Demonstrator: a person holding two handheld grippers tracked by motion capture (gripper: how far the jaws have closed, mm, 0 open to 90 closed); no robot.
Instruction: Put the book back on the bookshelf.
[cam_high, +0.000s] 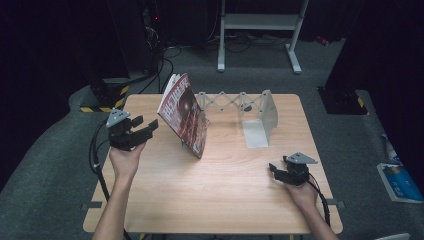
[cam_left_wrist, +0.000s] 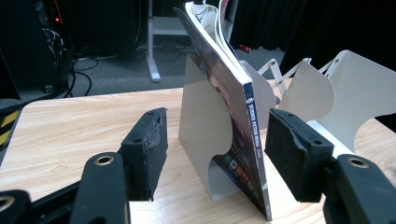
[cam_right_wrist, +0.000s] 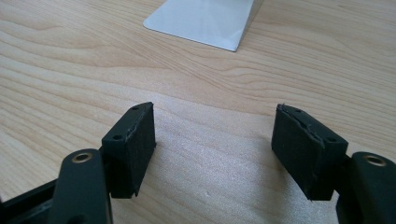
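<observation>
A lab or recording studio: black curtains (cam_high: 50, 45) hang all round beyond the left gripper (cam_high: 131, 131), cables (cam_high: 160, 55) trail over grey carpet (cam_high: 40, 160), hazard tape (cam_high: 102, 107) marks the floor, and a bare frame (cam_high: 260, 30) stands beyond the table (cam_high: 225, 190).

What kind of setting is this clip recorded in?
Probably a lab or recording studio, not a home: a lone wooden table on grey carpet, black curtains around it, cables trailing to equipment, and hazard-striped tape on the floor.
</observation>
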